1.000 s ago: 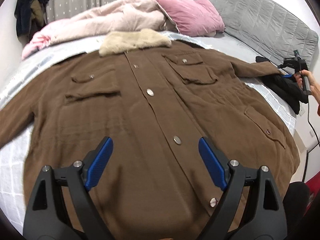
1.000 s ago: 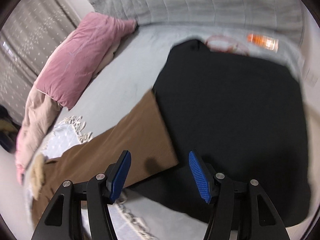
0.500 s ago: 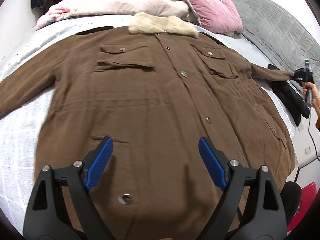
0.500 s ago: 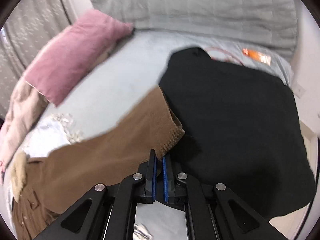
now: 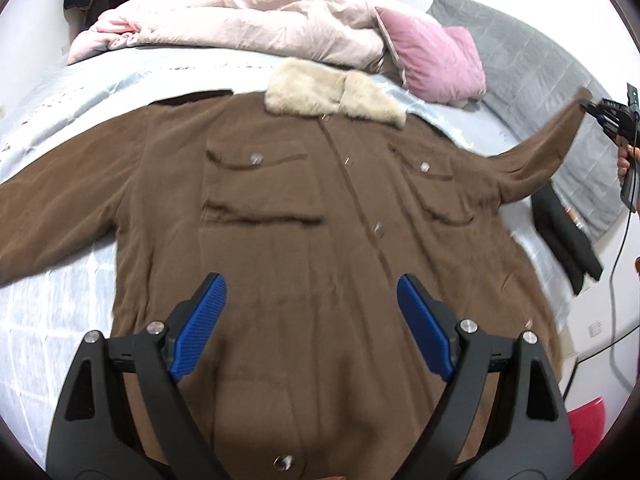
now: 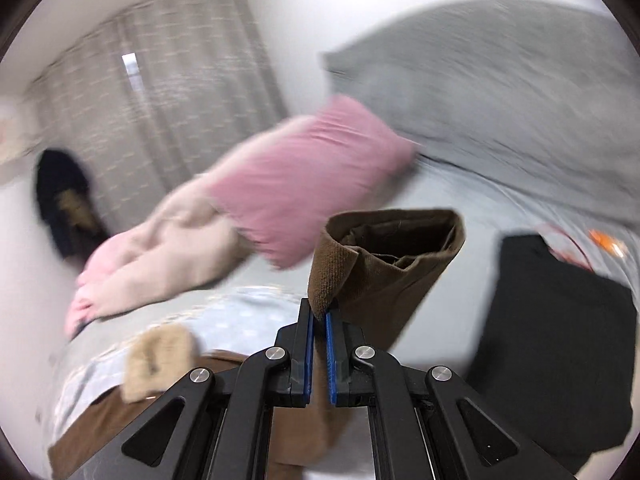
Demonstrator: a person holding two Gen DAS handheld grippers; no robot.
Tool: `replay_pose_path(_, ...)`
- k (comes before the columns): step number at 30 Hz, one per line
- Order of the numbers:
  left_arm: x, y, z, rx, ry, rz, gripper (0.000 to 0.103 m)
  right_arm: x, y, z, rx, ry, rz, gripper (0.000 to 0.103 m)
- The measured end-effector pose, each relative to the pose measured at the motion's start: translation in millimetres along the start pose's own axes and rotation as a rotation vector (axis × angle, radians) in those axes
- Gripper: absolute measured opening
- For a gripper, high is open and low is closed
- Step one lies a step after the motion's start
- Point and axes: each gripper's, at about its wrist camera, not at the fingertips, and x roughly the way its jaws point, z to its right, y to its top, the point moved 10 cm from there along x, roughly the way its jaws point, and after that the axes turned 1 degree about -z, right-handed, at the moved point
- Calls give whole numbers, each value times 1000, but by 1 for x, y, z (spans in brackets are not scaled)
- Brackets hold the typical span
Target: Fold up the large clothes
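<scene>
A large brown coat with a beige fur collar lies front up, buttoned, spread across the bed. My left gripper is open and empty, hovering above the coat's lower front. My right gripper is shut on the cuff of the coat's right-hand sleeve and holds it lifted off the bed; the cuff opening faces the camera. In the left wrist view that gripper shows at the far right with the sleeve raised.
A pink pillow and a pale pink duvet lie at the head of the bed. A folded black garment lies at the right edge. A grey quilted headboard stands behind. Curtains hang at the back.
My right gripper closed on the sleeve cuff and lifted it up off the bed. My left gripper moved back along the coat, so more of it shows.
</scene>
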Motion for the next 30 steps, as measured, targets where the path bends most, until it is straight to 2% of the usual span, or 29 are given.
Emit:
replay_pose_path(4,7,26,16,-22,-124,6,87,6,0,-99,-103,144,-20,5)
replay_pose_path(9,20,73,35,-88,-264,80,87,23,-34,-212,-224,302,-108,5)
replay_pose_path(13,57,114,27,-252,-391,136,87,46,-91,-282,-297,447,-285,10)
replay_pose_path(14,72,120,20,-310,-403,136,87,53,-112,-298,-309,501,-371,13)
replay_pose_path(16,89,128,7,-358,-384,153,87,55,-137,-311,-309,590,-453,17)
replay_pose_path(17,97,130,0,-378,-377,160,87,55,-145,-313,-319,617,-460,23)
replay_pose_path(18,111,131,-8,-412,-378,153,87,58,-147,-303,-333,610,-458,35)
replay_pose_path(19,119,132,-14,-436,-381,142,87,63,-149,-295,-343,583,-447,43)
replay_pose_path(20,130,130,-18,-458,-378,114,87,72,-149,-280,-351,533,-426,57)
replay_pose_path(21,143,129,-21,-482,-380,95,87,83,-146,-262,-354,483,-412,61)
replay_pose_path(23,163,125,-20,-483,-373,61,87,110,-146,-223,-330,384,-408,62)
replay_pose_path(24,172,121,-16,-453,-346,46,86,121,-148,-211,-313,355,-411,62)
replay_pose_path(26,186,116,-8,-369,-256,33,83,155,-151,-158,-239,271,-430,62)
replay_pose_path(28,188,119,2,-315,-209,38,80,177,-151,-112,-191,214,-442,62)
replay_pose_path(30,182,125,23,-276,-297,59,68,203,-154,-68,-142,138,-453,62)
